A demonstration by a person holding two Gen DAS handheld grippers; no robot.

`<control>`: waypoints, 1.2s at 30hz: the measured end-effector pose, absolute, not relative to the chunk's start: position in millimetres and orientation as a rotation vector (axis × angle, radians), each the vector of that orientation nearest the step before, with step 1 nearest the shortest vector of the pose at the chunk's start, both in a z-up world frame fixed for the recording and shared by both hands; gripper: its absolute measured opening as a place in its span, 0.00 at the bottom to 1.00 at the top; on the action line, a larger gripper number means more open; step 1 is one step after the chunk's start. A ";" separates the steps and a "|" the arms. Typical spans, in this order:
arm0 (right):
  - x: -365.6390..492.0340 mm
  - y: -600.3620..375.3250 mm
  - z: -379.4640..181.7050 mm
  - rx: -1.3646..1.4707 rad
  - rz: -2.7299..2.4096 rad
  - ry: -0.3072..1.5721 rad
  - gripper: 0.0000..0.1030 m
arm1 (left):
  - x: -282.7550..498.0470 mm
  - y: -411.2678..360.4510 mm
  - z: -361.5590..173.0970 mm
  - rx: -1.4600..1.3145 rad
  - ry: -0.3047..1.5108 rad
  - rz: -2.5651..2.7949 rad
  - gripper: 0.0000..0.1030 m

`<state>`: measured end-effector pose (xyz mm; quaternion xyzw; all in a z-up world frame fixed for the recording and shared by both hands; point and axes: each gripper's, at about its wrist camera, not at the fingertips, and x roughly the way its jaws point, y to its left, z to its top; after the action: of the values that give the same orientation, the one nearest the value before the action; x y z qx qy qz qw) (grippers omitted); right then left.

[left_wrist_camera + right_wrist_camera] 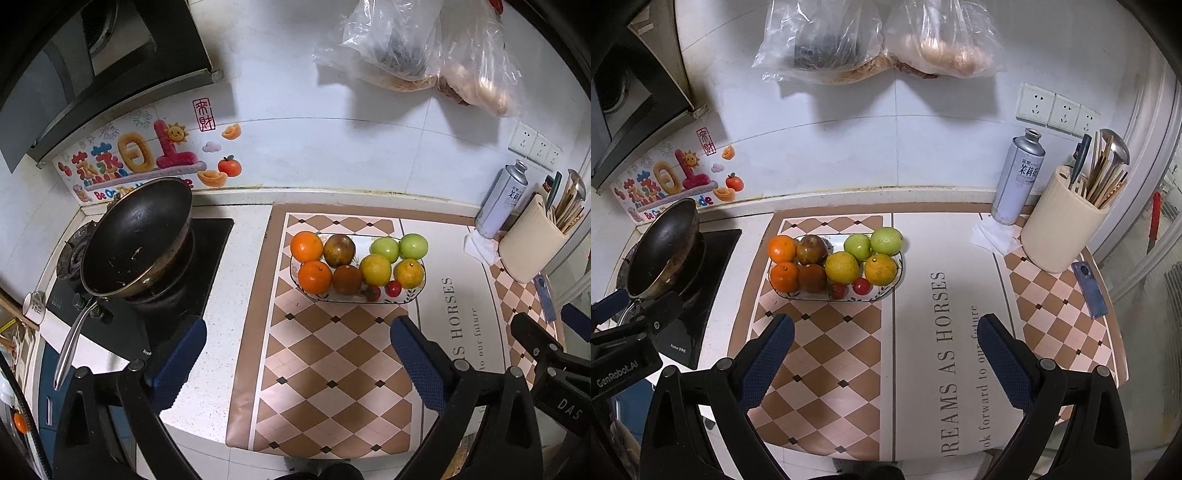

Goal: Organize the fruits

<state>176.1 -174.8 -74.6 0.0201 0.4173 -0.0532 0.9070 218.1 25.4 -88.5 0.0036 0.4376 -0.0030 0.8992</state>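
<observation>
The fruit sits together on an oblong plate (415,293) at the far end of the checkered mat (325,369) on the bench (229,295). On the plate, two oranges (306,246) fill the end nearest the stove, two brown fruits (339,250) come next, then two yellow citrus fruits (375,270), with two green apples (413,245) behind them at the wall side. Two small red tomatoes (393,288) lie at the plate's near rim — just in front of the yellow fruits.

The left gripper (295,347) hangs above the mat on the near side of the plate, its jaws spread wide with nothing between them. The right gripper (886,343) is also short of the plate and off to its right, jaws wide apart and empty too.

Left of the plate a dark pan (136,236) rests tilted on the stove (155,306). To the plate's right stand a spray can (1019,177) and a cream utensil holder (1060,229) — a phone (1089,290) lies just beside the holder.
</observation>
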 end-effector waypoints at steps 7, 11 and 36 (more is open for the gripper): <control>175.3 -173.7 -71.3 0.029 -0.104 0.852 0.98 | 216.1 25.5 -89.1 0.006 0.902 0.001 0.99; 174.4 -173.1 -69.0 0.022 -0.100 0.849 0.98 | 215.4 26.1 -88.4 0.006 0.901 0.001 0.99; 170.6 -174.0 -59.5 0.014 -0.084 0.834 0.99 | 205.6 24.4 -80.7 0.008 0.893 0.012 0.99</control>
<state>170.6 -174.0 -59.5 0.0067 0.4048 -0.0408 0.9135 205.6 24.4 -80.7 0.0039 0.4317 0.0059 0.9020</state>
